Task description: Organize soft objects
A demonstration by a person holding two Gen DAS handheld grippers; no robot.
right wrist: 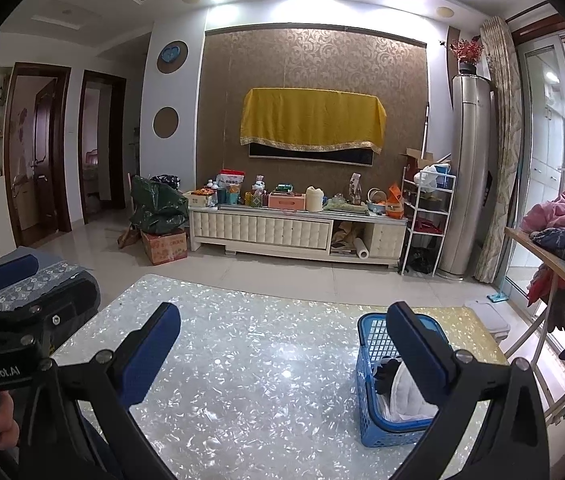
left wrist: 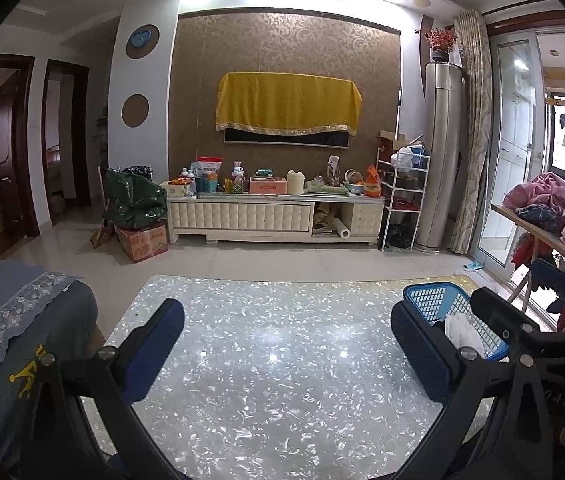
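Both claws are hovering spread wide over the shell-pattern table (right wrist: pixel 266 380), nothing in either. Left gripper (left wrist: pixel 288 344) is sitting above bare tabletop; right gripper (right wrist: pixel 284 344) likewise, w/ its right finger overlapping the blue basket (right wrist: pixel 374 364) in view.

Soft goods are lying inside that basket, at the table's right side near the far corner: a white padded cloth (right wrist: pixel 406 396) bunched against the near wall and a dark item (right wrist: pixel 387 370) beside it, prob. a glove or sock, can't tell which. Left view is showing the same basket (left wrist: pixel 430 298) w/ the white cloth (left wrist: pixel 464 332) poking up.

Handling, my guess: both are looking light, limp, not fragile; they'll be sagging and dragging when lifted. Best to be pinching a raised fold of the white cloth, coming in from above so the mesh walls aren't snagging.

Room: the middle and left of the table are lying open for laying things out. Table edge is running close on the basket's right, w/ a clothes rack (right wrist: pixel 554 272) beyond; a covered seat (left wrist: pixel 22 312) is sitting just off the left edge.
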